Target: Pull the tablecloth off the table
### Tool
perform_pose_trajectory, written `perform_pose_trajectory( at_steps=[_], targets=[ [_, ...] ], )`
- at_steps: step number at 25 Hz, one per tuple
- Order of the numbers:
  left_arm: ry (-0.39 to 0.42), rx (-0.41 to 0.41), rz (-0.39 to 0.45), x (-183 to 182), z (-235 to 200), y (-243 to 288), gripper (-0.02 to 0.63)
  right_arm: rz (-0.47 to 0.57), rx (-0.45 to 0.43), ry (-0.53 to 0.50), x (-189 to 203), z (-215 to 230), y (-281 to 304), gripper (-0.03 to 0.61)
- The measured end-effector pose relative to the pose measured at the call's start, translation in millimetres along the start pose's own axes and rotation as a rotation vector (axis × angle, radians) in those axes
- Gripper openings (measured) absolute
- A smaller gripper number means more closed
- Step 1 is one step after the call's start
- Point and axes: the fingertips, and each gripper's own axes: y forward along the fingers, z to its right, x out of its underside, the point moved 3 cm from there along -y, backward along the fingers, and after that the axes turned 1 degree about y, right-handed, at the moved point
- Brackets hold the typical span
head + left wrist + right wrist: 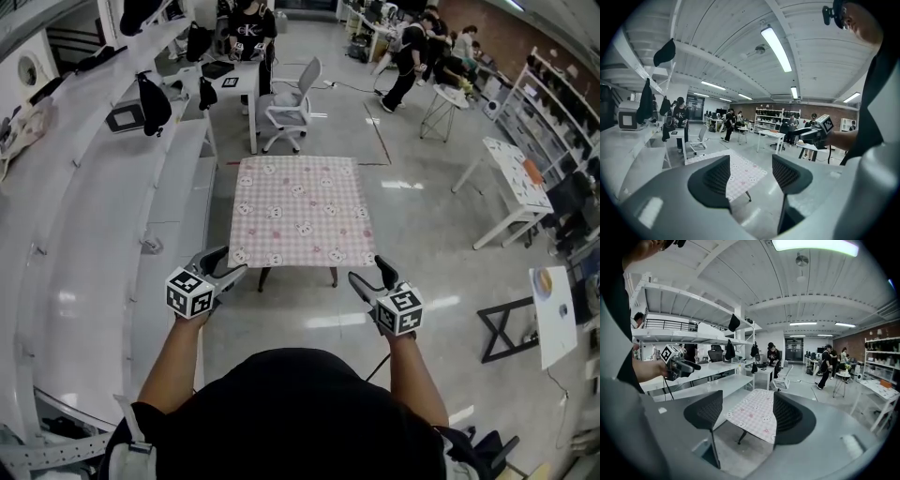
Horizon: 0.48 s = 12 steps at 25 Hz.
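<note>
A long white workbench [103,281] runs down the left side of the room, with dark bags and caps hanging along its upper shelf. Just beside it, the person's left hand holds the left gripper [230,261] out in front, pointing slightly downward. Its two dark jaws are spread wide with nothing between the pads.

In the middle, ahead of both grippers, stands a small table [263,277] on dark legs. A pink checked tablecloth [300,208] printed with small animal faces lies flat over it and covers the whole top. Its near edge hangs close to the gripper tips, and neither gripper touches it. Beyond the table is a grey office chair [291,103] on castors, and further back several people stand at desks.

To the right, the right gripper [367,270] is held level with the left one. Its jaws are also spread wide and empty, and its own view shows the cloth's near corner through the gap. Further right, a white table [511,183] stands well apart on the shiny grey floor [422,234].
</note>
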Motion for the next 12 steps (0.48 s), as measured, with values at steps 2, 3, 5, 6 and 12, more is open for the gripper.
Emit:
perform_pose_trajectory(
  at_steps=[2, 3, 5, 6, 12],
  targets=[
    [0.001, 0.009, 0.0, 0, -20, -6, 0.273, -0.006, 0.009, 0.007, -4, -10, 16, 0.37],
    [0.001, 0.012, 0.0, 0, -27, -8, 0.273, -0.011, 0.013, 0.01, -4, -14, 21, 0.37],
    [-0.001, 0.018, -0.003, 2, -36, -10, 0.274, -0.021, 0.014, 0.015, -3, -20, 29, 0.37],
    [-0.002, 0.02, -0.005, 4, -41, -11, 0.275, -0.026, 0.013, 0.016, -2, -22, 33, 0.37],
    [-0.007, 0.025, -0.006, 4, -71, -9, 0.275, -0.038, 0.02, 0.022, -11, -20, 59, 0.368]
  ],
)
